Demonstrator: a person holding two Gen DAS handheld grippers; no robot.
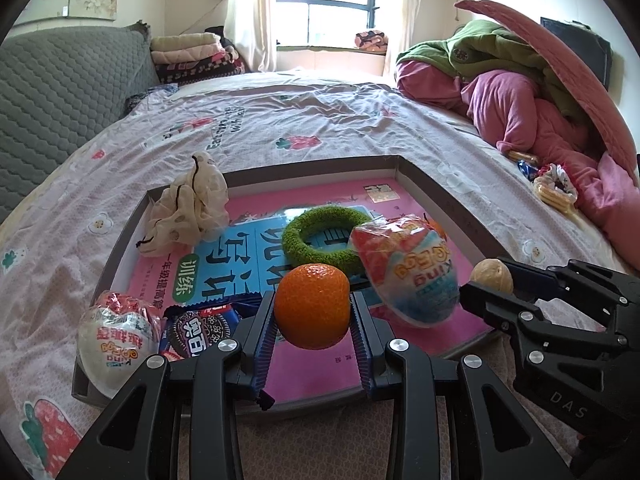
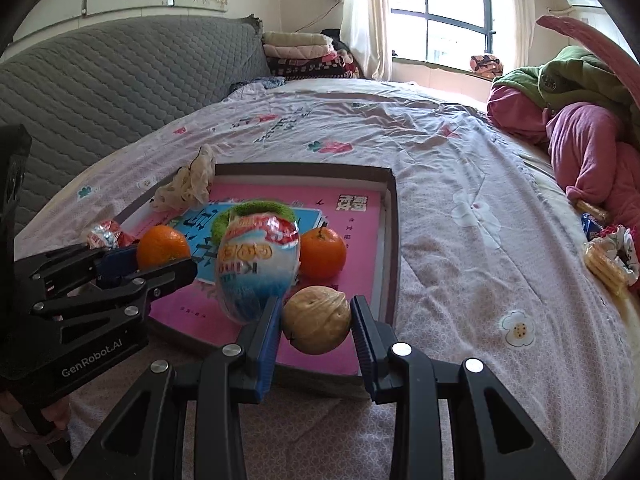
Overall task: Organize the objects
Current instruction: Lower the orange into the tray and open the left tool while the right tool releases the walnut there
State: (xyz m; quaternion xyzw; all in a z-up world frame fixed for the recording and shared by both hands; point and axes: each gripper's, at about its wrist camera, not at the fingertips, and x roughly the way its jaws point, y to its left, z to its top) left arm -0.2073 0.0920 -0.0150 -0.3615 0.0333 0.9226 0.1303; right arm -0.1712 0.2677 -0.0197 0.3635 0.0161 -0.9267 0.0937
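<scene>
A shallow grey box lid (image 1: 436,196) (image 2: 390,216) lies on the bed with a pink workbook inside. My left gripper (image 1: 314,320) is shut on an orange (image 1: 312,306) (image 2: 162,246) above the lid's near edge. My right gripper (image 2: 316,320) is shut on a walnut (image 2: 318,318) (image 1: 491,274) over the lid's near right corner. In the lid are a wrapped toy egg (image 1: 408,268) (image 2: 258,264), a green ring (image 1: 324,240) (image 2: 252,210), a second orange (image 2: 323,252), a cream scrunchie (image 1: 188,204) (image 2: 188,184), a second toy egg (image 1: 116,340) and a cookie packet (image 1: 200,328).
The floral bedsheet (image 2: 460,168) spreads around the lid. Pink and green bedding (image 1: 532,92) is piled at the right, with snacks and a scrunchie (image 2: 612,260) beside it. A grey quilted headboard (image 2: 120,80) stands at the left, folded blankets (image 1: 196,56) behind.
</scene>
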